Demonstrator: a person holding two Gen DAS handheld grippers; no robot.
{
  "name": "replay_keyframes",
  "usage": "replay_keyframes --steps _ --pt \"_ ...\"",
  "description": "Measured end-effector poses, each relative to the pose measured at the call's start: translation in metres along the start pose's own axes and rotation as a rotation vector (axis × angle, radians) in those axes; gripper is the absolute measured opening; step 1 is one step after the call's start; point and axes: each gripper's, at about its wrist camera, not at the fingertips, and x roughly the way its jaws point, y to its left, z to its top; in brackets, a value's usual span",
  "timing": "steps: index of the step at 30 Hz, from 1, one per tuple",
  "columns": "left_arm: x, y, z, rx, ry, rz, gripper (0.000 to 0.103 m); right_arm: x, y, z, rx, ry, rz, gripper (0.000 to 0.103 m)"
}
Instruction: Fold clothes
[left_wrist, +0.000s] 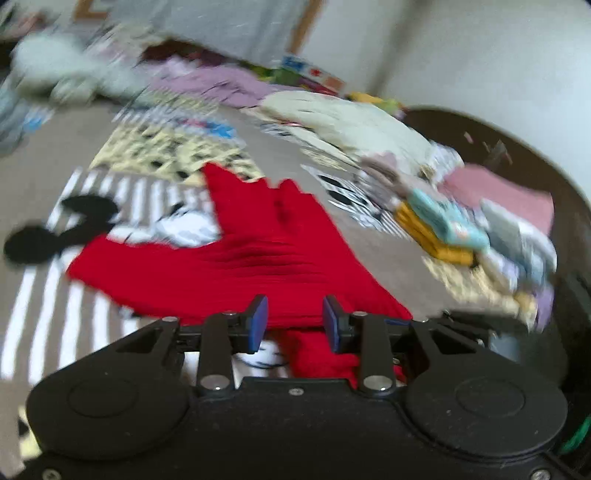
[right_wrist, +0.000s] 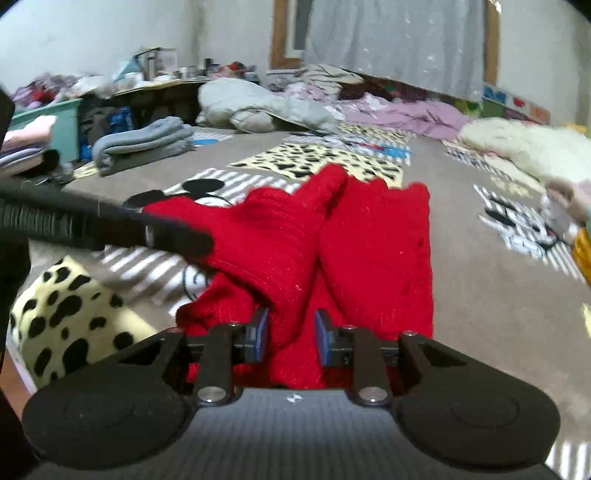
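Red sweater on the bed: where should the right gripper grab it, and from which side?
Probably the near hem of the red sweater, approached low from the near side. That edge lies right in front of the right gripper, whose jaws stand open, and it looks flat, unlike the bunched fold to the left.
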Motion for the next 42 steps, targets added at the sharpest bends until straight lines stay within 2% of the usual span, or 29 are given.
replay_keyframes --steps 1,2,3,6,8,10,11,14,15,17,19,21,23,24,25,26,29,33,36,37,38,40,42 --pt "0.0 0.013 0.001 -0.088 -0.001 -0.007 0.032 -0.003 0.0 0.001 0.001 -0.014 0.004 0.028" --pt "0.001 0.028 0.001 -0.184 -0.007 -0.01 0.046 -0.006 -0.001 0.001 0.006 -0.031 0.014 0.027" --pt "0.002 0.042 0.001 -0.281 -0.013 -0.013 0.051 -0.008 -0.001 0.001 0.001 -0.054 0.015 0.028" --pt "0.005 0.07 -0.003 -0.468 -0.044 0.006 0.053 -0.007 0.002 -0.005 -0.044 -0.105 0.013 0.032" --pt "0.01 0.077 -0.003 -0.518 -0.068 0.052 0.053 -0.003 0.002 -0.008 -0.066 -0.11 0.005 0.033" --pt "0.016 0.076 0.0 -0.522 -0.086 0.112 0.05 0.001 0.003 -0.011 -0.082 -0.113 -0.001 0.033" --pt "0.019 0.075 0.001 -0.523 -0.095 0.143 0.042 0.002 0.002 -0.012 -0.086 -0.115 -0.004 0.033" --pt "0.024 0.076 0.002 -0.544 -0.15 0.208 0.033 0.003 -0.002 -0.012 -0.085 -0.122 -0.005 0.036" --pt "0.025 0.077 0.004 -0.538 -0.163 0.22 0.03 0.004 -0.003 -0.012 -0.08 -0.123 -0.002 0.037" --pt "0.031 0.074 0.007 -0.502 -0.173 0.271 0.019 0.006 -0.006 -0.013 -0.065 -0.12 0.003 0.038" --pt "0.034 0.076 0.006 -0.519 -0.178 0.304 0.017 0.007 -0.008 -0.013 -0.05 -0.124 0.008 0.039" --pt "0.029 0.075 0.003 -0.581 -0.188 0.292 0.017 0.007 -0.007 -0.013 -0.043 -0.128 0.014 0.04" --pt "0.017 0.065 0.002 -0.583 -0.18 0.296 0.02 0.007 -0.008 -0.014 -0.04 -0.13 0.017 0.04" --pt "0.012 0.06 0.001 -0.575 -0.173 0.305 0.026 0.007 -0.009 -0.015 -0.037 -0.131 0.018 0.04" --pt "0.008 0.057 -0.001 -0.579 -0.156 0.315 0.039 0.007 -0.009 -0.015 -0.034 -0.135 0.018 0.04" --pt "0.006 0.055 -0.004 -0.596 -0.136 0.333 0.045 0.007 -0.01 -0.016 -0.031 -0.138 0.018 0.04" --pt "0.008 0.058 -0.015 -0.647 -0.11 0.317 0.047 0.01 -0.012 -0.016 -0.014 -0.137 0.025 0.04" --pt "0.016 0.065 -0.011 -0.62 -0.169 0.32 0.046 0.011 -0.011 -0.017 0.004 -0.133 0.027 0.04" --pt "0.025 0.072 -0.005 -0.603 -0.204 0.341 0.029 0.01 -0.008 -0.018 -0.001 -0.133 0.025 0.04" --pt "0.028 0.073 -0.003 -0.584 -0.21 0.352 0.012 0.009 -0.008 -0.018 -0.002 -0.134 0.022 0.04" --pt "0.031 0.074 -0.001 -0.565 -0.216 0.362 0.008 0.009 -0.007 -0.019 -0.003 -0.136 0.02 0.04" --pt "0.034 0.07 0.004 -0.527 -0.234 0.362 0.007 0.009 -0.006 -0.019 -0.01 -0.141 0.013 0.04" --pt "0.036 0.056 0.015 -0.43 -0.253 0.355 0.006 0.009 -0.004 -0.02 -0.019 -0.145 0.009 0.04"
